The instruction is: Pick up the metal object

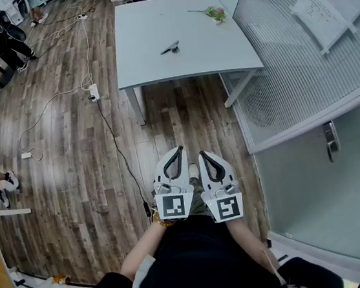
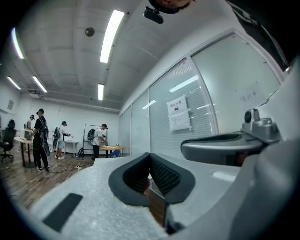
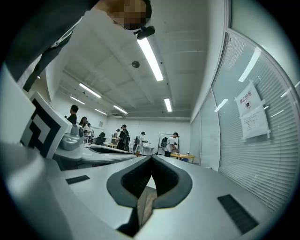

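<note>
Though blurred, metal object [image 1: 170, 47], far ahead of both claws on table [image 1: 146, 27], seems stiff, light, slippery: grip midsection. Left claw [image 1: 179, 150], right claw [image 1: 203, 153] closed, empty.

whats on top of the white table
On the white table lie a small dark metal object near its middle and a pink flower sprig at its far right. Anything beneath the tabletop is covered.
</note>
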`<state>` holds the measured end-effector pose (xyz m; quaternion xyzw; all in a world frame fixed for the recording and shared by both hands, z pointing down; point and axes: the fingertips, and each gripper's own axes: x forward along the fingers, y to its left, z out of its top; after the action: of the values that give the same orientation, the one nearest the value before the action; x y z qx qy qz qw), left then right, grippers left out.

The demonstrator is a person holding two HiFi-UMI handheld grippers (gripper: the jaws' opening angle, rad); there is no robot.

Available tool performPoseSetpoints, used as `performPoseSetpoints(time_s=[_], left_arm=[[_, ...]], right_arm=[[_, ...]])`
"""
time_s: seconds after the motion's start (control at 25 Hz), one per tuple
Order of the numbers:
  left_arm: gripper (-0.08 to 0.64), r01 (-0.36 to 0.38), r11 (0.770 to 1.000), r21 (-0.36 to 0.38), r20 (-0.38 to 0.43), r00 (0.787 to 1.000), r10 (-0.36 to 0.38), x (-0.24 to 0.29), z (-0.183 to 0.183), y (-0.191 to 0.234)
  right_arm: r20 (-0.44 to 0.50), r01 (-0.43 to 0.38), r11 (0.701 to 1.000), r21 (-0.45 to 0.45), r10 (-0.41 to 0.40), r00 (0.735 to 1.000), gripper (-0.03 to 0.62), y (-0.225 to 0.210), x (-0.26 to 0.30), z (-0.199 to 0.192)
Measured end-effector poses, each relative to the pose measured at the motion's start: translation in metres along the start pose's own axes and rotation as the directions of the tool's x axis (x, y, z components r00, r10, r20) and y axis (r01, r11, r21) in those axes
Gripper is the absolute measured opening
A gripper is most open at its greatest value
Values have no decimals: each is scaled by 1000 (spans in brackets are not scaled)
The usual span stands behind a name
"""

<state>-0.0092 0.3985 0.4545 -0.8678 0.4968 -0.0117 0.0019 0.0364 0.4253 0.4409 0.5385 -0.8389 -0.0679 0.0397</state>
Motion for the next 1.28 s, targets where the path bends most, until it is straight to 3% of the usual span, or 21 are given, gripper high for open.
performPoseSetpoints(time_s=[0.32, 0.84, 1.28], left_arm=[[-2, -14, 1000, 10, 25, 1000, 14, 5, 2, 1], [-2, -35, 999, 10, 20, 999, 35, 24, -1, 17], [-2, -80, 997, -2, 8, 997, 80, 66, 0, 31]], right_arm=[[-18, 65, 996, 58, -64, 998, 0, -18, 10, -5], [-43, 29, 998, 58, -27, 999, 0, -21, 36, -11], [-45, -16, 999, 45, 18, 999, 0, -51, 74, -15]])
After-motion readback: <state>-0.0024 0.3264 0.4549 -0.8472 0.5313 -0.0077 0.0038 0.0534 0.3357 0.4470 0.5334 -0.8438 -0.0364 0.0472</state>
